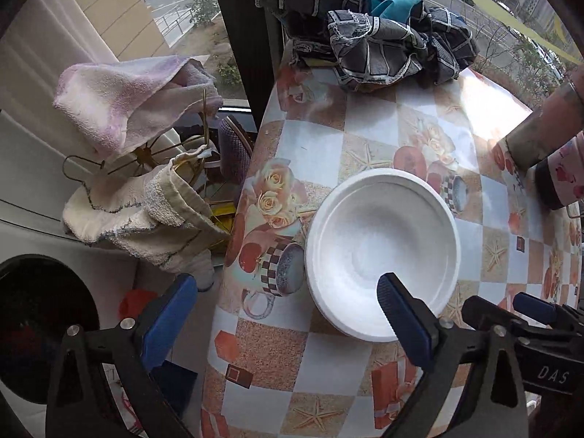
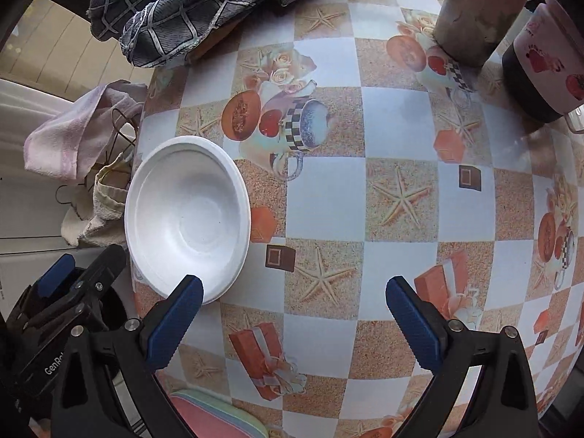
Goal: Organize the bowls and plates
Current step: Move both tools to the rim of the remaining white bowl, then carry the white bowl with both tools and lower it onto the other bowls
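Note:
A white foam bowl (image 1: 383, 252) sits upright near the left edge of the table with the patterned cloth (image 1: 365, 138). It also shows in the right wrist view (image 2: 188, 215). My left gripper (image 1: 288, 299) is open and empty, with its right finger over the bowl's near rim and its left finger beyond the table's edge. My right gripper (image 2: 294, 301) is open and empty above the table, to the right of the bowl. A stack of pastel plates (image 2: 215, 418) shows at the table's near edge, below my right gripper.
A dark checked cloth (image 1: 383, 33) is heaped at the table's far end. A tall pink jug (image 2: 547, 58) and a brown cylinder (image 2: 474, 11) stand at the far right. Towels (image 1: 138, 109) hang on a wire rack left of the table.

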The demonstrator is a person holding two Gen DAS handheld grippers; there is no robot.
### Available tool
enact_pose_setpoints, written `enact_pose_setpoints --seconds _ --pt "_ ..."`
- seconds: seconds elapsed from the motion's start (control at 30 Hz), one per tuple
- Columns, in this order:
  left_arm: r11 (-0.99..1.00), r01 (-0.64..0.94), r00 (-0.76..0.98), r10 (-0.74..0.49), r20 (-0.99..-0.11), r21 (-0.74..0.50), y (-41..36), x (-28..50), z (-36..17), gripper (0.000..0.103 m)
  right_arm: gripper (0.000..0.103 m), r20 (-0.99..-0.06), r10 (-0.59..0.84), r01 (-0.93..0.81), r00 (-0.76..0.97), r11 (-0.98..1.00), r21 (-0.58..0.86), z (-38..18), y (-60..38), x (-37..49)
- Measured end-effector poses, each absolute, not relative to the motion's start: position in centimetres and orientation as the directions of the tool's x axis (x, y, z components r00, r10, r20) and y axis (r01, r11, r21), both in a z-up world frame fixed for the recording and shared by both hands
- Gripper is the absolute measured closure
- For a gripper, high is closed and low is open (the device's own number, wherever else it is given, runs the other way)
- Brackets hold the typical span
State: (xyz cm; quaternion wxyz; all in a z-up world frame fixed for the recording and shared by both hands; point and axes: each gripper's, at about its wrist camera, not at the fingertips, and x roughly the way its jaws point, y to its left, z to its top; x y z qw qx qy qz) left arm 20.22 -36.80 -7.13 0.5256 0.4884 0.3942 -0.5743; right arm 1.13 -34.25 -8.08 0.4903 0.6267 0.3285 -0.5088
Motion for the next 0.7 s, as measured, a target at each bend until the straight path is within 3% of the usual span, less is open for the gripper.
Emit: enact_pose_setpoints --seconds 0.23,0.27,0.3,0.53,0.57,0.63,0.7 --pt "-0.145 0.985 0.067 -0.159 -0.985 0.090 -39.0 19.9 -11.4 0.011 0.004 -0.957 -0.069 0.907 0.283 -0.305 0.290 -11.5 -36.5 2.1" --pt "-0.150 0.985 0.066 -0.152 -0.986 0.089 -39.3 19.6 -11.7 0.013 0.015 -0.956 -0.071 0.908 0.286 -0.298 0.294 -11.8 -36.7 2.3" --pt "-0.156 0.984 0.059 -0.147 -0.987 0.082 -39.4 19.5 -12.0 0.018 0.033 -0.955 -0.069 0.910 0.289 -0.291 0.297 -12.0 -36.8 2.4" --pt "-0.167 0.984 0.040 -0.107 -0.993 0.058 -39.8 18.5 -13.5 0.037 0.075 -0.933 -0.085 0.895 0.350 -0.263 0.360 -12.5 -37.8 3.7" --pt "-0.173 0.984 0.020 -0.110 -0.994 0.039 -39.9 18.3 -13.3 0.041 0.085 -0.924 -0.079 0.888 0.374 -0.258 0.382 -12.6 -37.8 3.8" --pt "-0.198 0.980 -0.035 -0.082 -0.996 -0.018 -39.5 17.7 -12.9 0.066 0.089 -0.917 -0.069 0.879 0.393 -0.263 0.397 -12.9 -37.6 4.1" --pt "-0.227 0.974 -0.023 -0.075 -0.997 -0.006 -39.0 16.7 -12.8 0.067 0.089 -0.916 -0.069 0.876 0.394 -0.274 0.398 -13.0 -37.1 3.8"
